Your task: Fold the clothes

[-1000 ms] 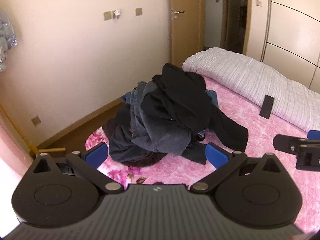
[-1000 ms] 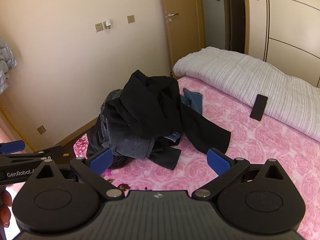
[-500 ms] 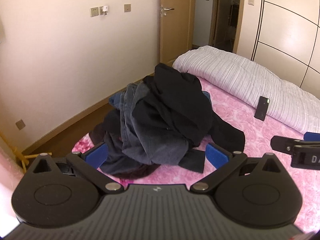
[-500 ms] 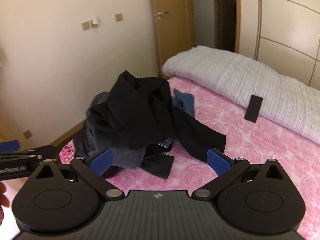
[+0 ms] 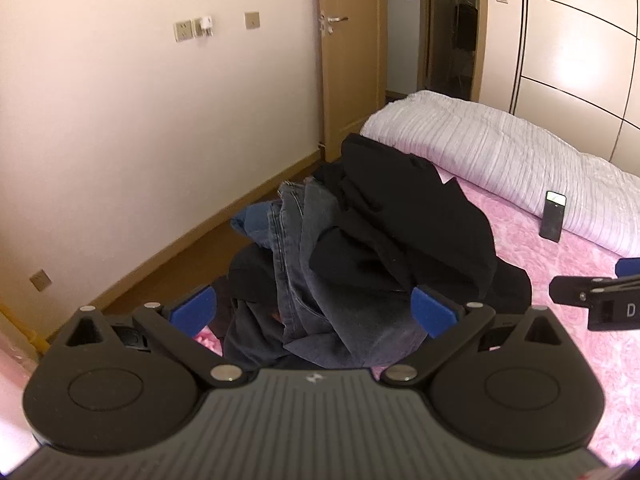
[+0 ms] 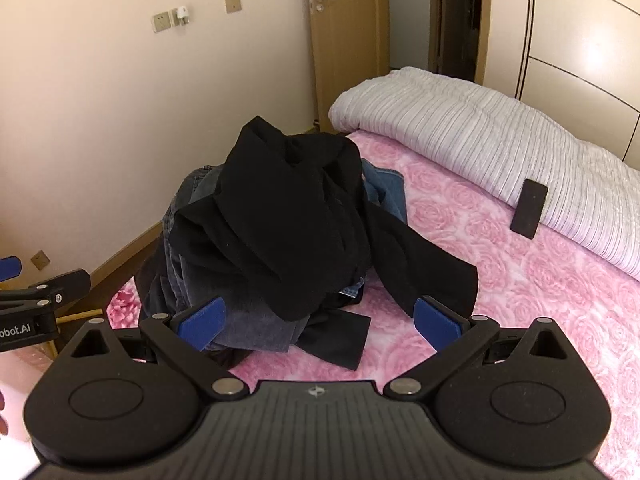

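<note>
A bed [image 6: 540, 308] covered with a pink rose-patterned sheet carries everything here. Near its corner closest to the wall sits a heap of clothes [image 6: 280, 240]: a black garment [image 5: 404, 220] lies on top, with grey-blue jeans [image 5: 316, 280] under it and a blue denim piece [image 6: 384, 188] showing at the far side. One black sleeve or leg trails out flat onto the sheet. Along the bed's far edge lies a rolled, striped white duvet [image 6: 480, 136]. A dark phone [image 6: 529, 208] leans against the duvet, well apart from the heap.
</note>
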The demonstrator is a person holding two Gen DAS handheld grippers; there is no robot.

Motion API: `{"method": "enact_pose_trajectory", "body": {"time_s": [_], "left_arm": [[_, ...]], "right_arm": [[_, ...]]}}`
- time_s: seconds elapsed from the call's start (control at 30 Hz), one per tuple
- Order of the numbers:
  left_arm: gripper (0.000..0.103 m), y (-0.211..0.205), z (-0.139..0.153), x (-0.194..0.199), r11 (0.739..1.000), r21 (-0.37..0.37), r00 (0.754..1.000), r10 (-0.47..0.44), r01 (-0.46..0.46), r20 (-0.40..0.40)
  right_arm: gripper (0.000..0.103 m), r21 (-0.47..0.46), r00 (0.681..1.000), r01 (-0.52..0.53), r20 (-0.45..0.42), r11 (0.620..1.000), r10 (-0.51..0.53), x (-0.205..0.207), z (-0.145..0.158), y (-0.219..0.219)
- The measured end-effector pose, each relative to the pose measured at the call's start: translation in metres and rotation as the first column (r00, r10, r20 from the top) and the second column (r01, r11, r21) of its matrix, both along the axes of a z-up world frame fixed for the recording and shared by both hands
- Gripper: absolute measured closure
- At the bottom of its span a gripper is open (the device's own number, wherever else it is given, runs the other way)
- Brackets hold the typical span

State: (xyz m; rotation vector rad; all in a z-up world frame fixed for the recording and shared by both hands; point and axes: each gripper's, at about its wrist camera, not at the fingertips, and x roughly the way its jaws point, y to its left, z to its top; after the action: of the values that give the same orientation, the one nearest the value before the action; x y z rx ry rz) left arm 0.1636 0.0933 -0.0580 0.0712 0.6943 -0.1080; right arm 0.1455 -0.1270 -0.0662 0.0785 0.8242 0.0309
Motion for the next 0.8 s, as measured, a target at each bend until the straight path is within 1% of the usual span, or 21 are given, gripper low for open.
{"method": "enact_pose_trajectory", "body": {"time_s": [0.07,0.17,0.23,0.37,0.47,0.6,0.8], "left_arm": [[0.001,0.005,-0.001,0.008,1.0,-0.007,1.0,-0.01,0.009,-0.004],[0.001,0.012,-0.002,0.018,1.0,0.003,1.0,-0.014,0.014,-0.007],[0.001,0.016,-0.004,0.024,1.0,0.0,1.0,-0.016,0.016,-0.023],[0.001,0.019,-0.009,0.031,1.0,-0.012,0.999,-0.004,0.004,-0.047],[0.001,0.016,-0.011,0.032,1.0,-0.014,0.999,0.001,-0.002,-0.05],[0.001,0.008,-0.009,0.032,1.0,0.002,0.999,0.008,-0.008,-0.045],[0.001,-0.012,0.004,0.03,0.999,0.054,1.0,0.001,0.0,-0.026]], "right_arm": [[0.0,-0.008,1.0,0.01,-0.006,1.0,-0.01,0.009,-0.002,0.005],[0.0,-0.024,1.0,0.019,-0.005,1.0,-0.019,0.02,-0.002,0.012],[0.0,-0.029,1.0,0.022,-0.013,0.999,-0.022,0.026,-0.003,0.015],[0.0,-0.041,1.0,0.01,-0.027,0.999,-0.011,0.034,-0.007,0.019],[0.0,-0.044,1.0,-0.002,-0.028,0.999,0.001,0.036,-0.008,0.018],[0.0,-0.043,1.0,-0.022,-0.019,0.999,0.021,0.04,-0.008,0.01],[0.0,-0.027,0.998,-0.06,-0.017,0.998,0.06,0.048,-0.006,-0.007]]}}
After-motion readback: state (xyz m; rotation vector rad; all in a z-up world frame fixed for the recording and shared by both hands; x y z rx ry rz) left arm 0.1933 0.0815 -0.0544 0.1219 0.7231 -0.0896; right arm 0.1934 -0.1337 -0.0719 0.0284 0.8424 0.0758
